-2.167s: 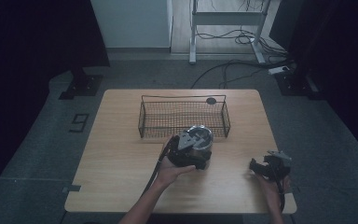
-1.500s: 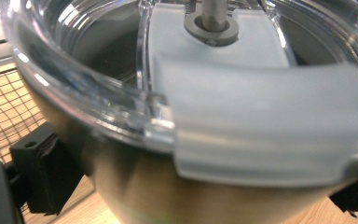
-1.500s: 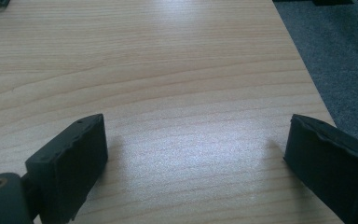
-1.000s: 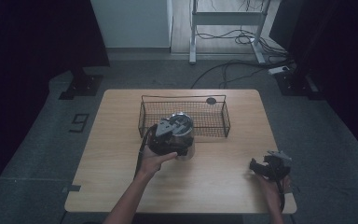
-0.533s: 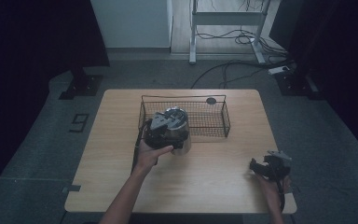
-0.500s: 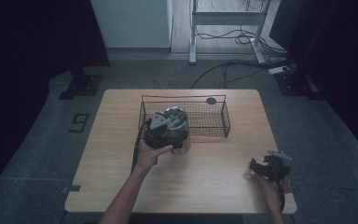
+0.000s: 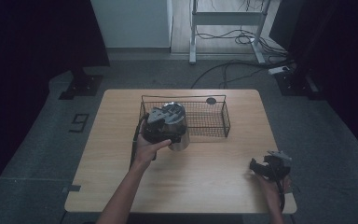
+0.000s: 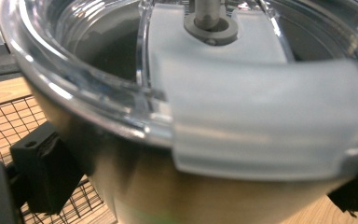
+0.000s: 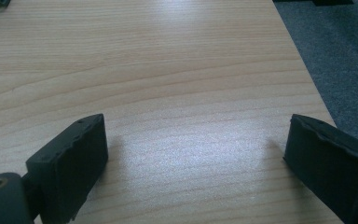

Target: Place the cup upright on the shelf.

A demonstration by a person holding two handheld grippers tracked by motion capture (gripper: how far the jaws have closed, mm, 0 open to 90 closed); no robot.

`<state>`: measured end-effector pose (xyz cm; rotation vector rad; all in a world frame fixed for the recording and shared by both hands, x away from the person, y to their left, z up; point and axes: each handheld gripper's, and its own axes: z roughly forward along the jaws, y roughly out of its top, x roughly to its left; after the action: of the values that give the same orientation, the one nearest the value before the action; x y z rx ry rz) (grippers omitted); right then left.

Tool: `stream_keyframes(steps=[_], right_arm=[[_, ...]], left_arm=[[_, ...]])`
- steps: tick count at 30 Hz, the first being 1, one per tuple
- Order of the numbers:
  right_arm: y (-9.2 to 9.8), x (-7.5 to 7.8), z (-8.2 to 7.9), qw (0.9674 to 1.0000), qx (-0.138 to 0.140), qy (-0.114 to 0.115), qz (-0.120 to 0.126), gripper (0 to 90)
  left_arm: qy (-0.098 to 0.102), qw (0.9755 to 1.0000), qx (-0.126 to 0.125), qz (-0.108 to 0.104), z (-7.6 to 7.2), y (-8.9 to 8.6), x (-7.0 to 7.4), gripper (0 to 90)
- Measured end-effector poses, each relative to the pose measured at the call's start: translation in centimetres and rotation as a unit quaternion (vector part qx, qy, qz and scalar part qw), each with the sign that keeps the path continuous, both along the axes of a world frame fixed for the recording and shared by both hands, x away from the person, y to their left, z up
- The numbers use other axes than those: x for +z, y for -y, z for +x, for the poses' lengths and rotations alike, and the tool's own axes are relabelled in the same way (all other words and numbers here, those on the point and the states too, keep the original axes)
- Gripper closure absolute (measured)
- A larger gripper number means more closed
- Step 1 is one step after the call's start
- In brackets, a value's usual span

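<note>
Left gripper point(image 7: 164, 122): jaws clamped on steel cup point(image 7: 176, 127) with clear lid | cup held at basket's point(image 7: 214, 125) near-left rim | step: carrying to basket | next: clear the rim, lower inside | right gripper point(image 7: 269, 167): wide, idle on table point(image 7: 214, 172)

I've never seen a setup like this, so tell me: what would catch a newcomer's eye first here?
Most striking is the shiny metal cup with a clear lid, clamped in the left gripper and held at the near left corner of the black wire basket in the middle of the wooden table. The right gripper rests open near the table's near right corner, holding nothing.
</note>
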<state>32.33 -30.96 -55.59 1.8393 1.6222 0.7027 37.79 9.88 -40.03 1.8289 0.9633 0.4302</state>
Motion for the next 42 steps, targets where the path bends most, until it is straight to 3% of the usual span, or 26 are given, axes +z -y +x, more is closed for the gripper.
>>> stream_keyframes(steps=[12,29,42], right_arm=[[0.0,0.0,0.0,1.0,0.0,0.0,0.0,5.9],[0.0,0.0,0.0,1.0,-0.001,0.004,0.0,6.4],[0.0,0.0,0.0,1.0,-0.002,0.005,0.001,7.1]], left_arm=[[-0.004,1.0,0.004,0.004,1.2,0.3,0.6,3.9],[0.016,0.9998,0.011,0.005,3.0,0.8,2.5,3.9],[0.018,0.9998,0.009,0.009,4.7,1.6,3.2,3.9]])
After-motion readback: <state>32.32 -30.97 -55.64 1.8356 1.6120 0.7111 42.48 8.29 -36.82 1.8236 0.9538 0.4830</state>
